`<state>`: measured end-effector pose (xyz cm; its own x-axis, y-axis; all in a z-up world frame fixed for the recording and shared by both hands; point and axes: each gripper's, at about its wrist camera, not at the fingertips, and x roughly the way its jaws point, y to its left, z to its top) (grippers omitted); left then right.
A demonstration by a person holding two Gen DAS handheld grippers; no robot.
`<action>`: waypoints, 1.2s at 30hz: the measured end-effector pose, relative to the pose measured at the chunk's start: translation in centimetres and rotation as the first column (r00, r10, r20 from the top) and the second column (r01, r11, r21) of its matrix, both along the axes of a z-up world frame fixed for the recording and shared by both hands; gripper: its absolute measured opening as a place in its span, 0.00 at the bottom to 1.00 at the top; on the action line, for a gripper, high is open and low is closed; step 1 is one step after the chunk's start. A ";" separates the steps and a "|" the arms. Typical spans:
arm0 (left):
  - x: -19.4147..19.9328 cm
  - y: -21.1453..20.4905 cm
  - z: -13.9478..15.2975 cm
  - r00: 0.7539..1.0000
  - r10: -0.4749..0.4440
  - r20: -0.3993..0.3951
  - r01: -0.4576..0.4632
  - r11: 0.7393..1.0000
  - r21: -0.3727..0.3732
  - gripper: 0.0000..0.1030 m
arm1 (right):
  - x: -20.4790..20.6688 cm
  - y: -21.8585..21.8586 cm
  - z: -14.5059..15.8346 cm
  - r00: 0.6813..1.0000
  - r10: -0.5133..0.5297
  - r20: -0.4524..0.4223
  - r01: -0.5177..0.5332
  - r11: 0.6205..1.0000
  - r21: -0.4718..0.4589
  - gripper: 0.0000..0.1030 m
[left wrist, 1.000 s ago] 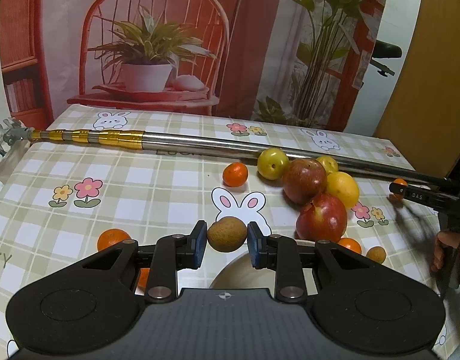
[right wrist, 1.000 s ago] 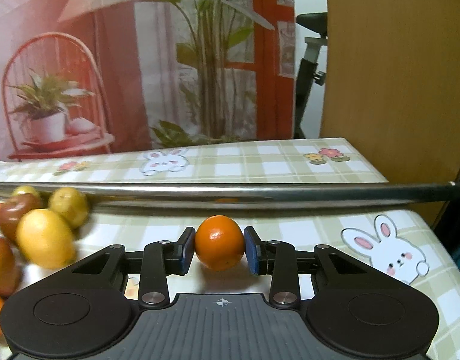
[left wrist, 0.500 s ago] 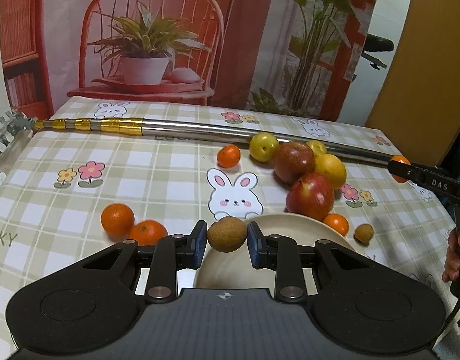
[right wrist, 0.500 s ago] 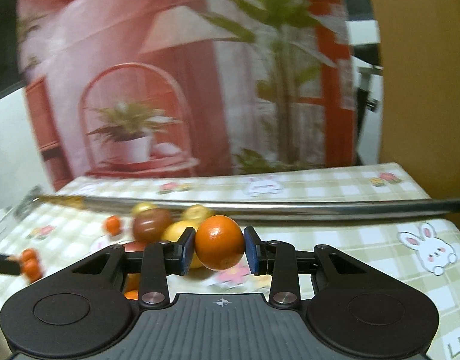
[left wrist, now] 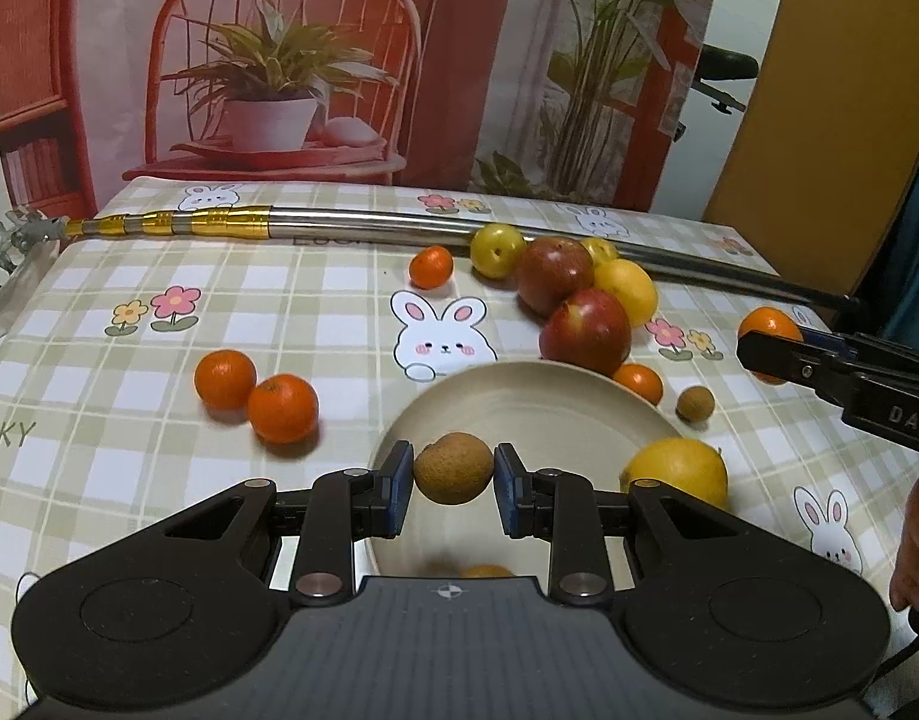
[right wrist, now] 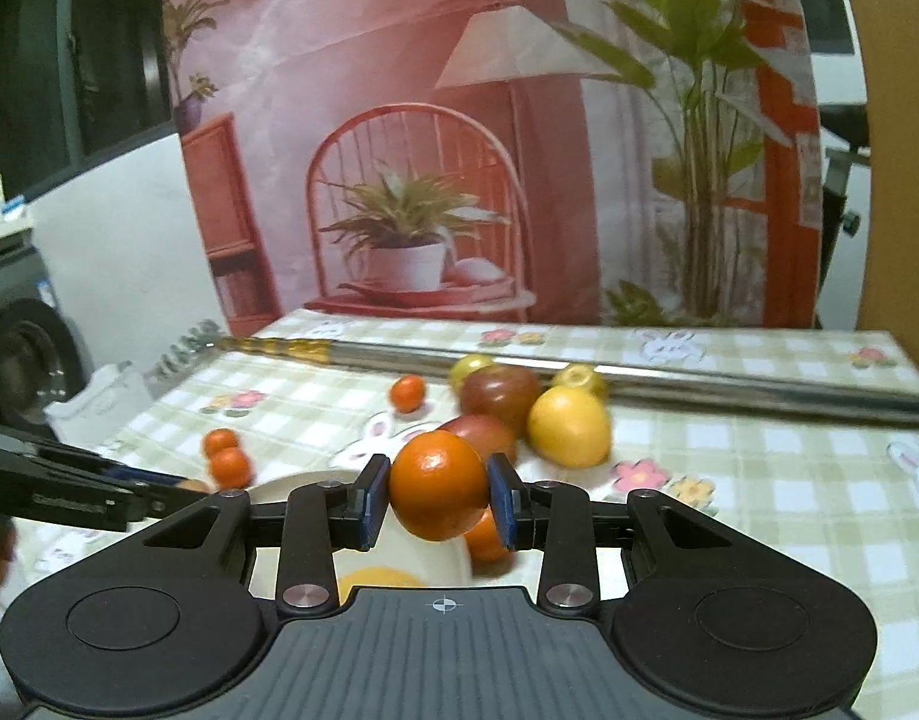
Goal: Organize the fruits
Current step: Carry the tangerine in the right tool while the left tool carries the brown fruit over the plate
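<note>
The left gripper [left wrist: 453,489] has its jaws clamped on a small round brown fruit [left wrist: 453,468] above the beige round plate [left wrist: 519,396]. The right gripper [right wrist: 438,501] jaws pinch a round orange tangerine [right wrist: 438,492] over the plate's right rim. Only the left view shows the 2 loose tangerines [left wrist: 255,396] and bare checked worktop [left wrist: 129,420] toward the left edge.

The desk [left wrist: 279,312] wears a green-and-white check with white rabbits and pink flowers. A cream plate [left wrist: 519,396] sits at lower centre; mid-frame are red apples [left wrist: 585,330] and orange tangerines [left wrist: 255,396].

Left gripper [left wrist: 453,487] pinching brown fruit [left wrist: 453,468] (over plate [left wrist: 537,396])
</note>
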<state>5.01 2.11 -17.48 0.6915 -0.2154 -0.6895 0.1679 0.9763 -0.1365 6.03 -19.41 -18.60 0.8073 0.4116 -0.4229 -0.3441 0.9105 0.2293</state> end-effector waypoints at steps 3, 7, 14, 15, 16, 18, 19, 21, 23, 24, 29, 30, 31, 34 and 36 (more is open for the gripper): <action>-0.7 -0.1 -0.1 1.000 -0.004 -0.001 0.004 1.000 -0.003 0.30 | -1.2 0.3 -0.1 0.999 0.040 -0.016 -0.040 0.999 0.016 0.31; -1.5 -0.4 -0.1 1.000 -0.013 -0.003 0.013 1.000 -0.001 0.30 | -2.7 1.3 -0.4 0.994 0.101 -0.046 -0.101 0.995 0.003 0.31; -2.2 -0.9 -0.6 1.000 -0.027 -0.010 0.027 1.000 0.012 0.30 | -4.1 2.9 -1.7 0.979 0.164 -0.121 -0.167 0.986 -0.017 0.31; -2.2 -1.0 -0.7 1.000 -0.029 -0.009 0.029 0.999 0.014 0.30 | -4.0 3.0 -1.9 0.976 0.169 -0.137 -0.173 0.985 -0.014 0.31; -2.2 -1.0 -0.7 1.000 -0.030 -0.010 0.030 0.999 0.016 0.30 | -3.9 3.0 -2.1 0.973 0.174 -0.150 -0.178 0.984 -0.012 0.31; -2.2 -0.9 -0.8 1.000 -0.027 -0.012 0.027 1.000 0.016 0.30 | -3.7 3.2 -2.5 0.969 0.180 -0.172 -0.186 0.983 -0.014 0.31; -2.2 -0.8 -0.8 1.000 -0.024 -0.013 0.024 1.000 0.016 0.30 | -3.6 3.2 -2.7 0.966 0.184 -0.181 -0.190 0.982 -0.016 0.31; -2.2 -0.8 -0.9 1.000 -0.019 -0.015 0.020 1.000 0.015 0.30 | -3.4 3.4 -3.1 0.961 0.188 -0.204 -0.196 0.980 -0.022 0.31; -2.1 -0.7 -1.0 1.000 -0.018 -0.018 0.018 1.000 0.015 0.30 | -3.1 3.5 -3.4 0.957 0.190 -0.221 -0.200 0.980 -0.021 0.31; -2.1 -0.8 -1.0 1.000 -0.018 -0.019 0.018 1.000 0.016 0.30 | -3.0 3.5 -3.4 0.955 0.195 -0.221 -0.204 0.979 -0.017 0.31; -1.9 -0.7 -1.1 1.000 -0.010 -0.026 0.010 1.000 0.014 0.30 | -2.3 4.0 -3.5 0.948 0.208 -0.240 -0.223 0.974 -0.036 0.31; -1.9 -0.7 -1.1 1.000 -0.008 -0.026 0.008 1.000 0.011 0.30 | -2.2 4.2 -3.6 0.946 0.207 -0.249 -0.224 0.973 -0.044 0.31; -1.9 -0.6 -1.2 1.000 -0.007 -0.026 0.007 1.000 0.010 0.30 | -2.1 4.3 -3.7 0.944 0.205 -0.258 -0.226 0.972 -0.056 0.31; -1.8 -0.5 -1.2 1.000 -0.003 -0.028 0.003 1.000 0.007 0.30 | -2.1 4.7 -4.0 0.934 0.217 -0.283 -0.247 0.966 -0.073 0.31; -1.8 -0.6 -1.3 1.000 -0.001 -0.030 0.001 1.000 0.008 0.30 | -1.8 4.6 -4.2 0.933 0.210 -0.292 -0.243 0.966 -0.083 0.31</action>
